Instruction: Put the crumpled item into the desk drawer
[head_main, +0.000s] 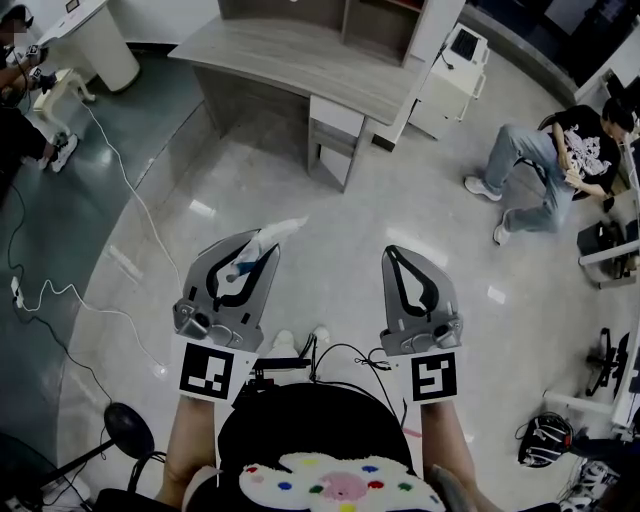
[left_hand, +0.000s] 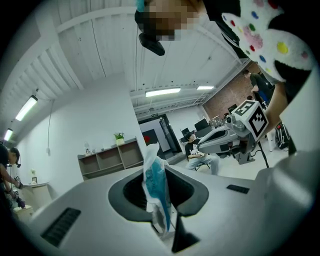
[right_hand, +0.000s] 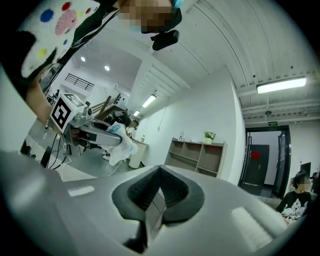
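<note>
- Ahead, we see the desk (head_main: 300, 60), well apart from both grippers.
- Our right gripper (head_main: 398, 256) has its fingers clenched on nothing.
- Our left gripper (head_main: 250, 246) grasps the crumpled item (head_main: 278, 232), pinched between its fingers and poking past their tips.

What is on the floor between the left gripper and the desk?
Only bare floor, in the head view. The left gripper holds the crumpled item; the desk stands beyond.

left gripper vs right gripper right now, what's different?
Left gripper is clamped on the crumpled wrapper; right gripper holds nothing. Left gripper's jaws sit slightly apart around it; right gripper's jaws meet fully. Both are gray, held out above the floor.
</note>
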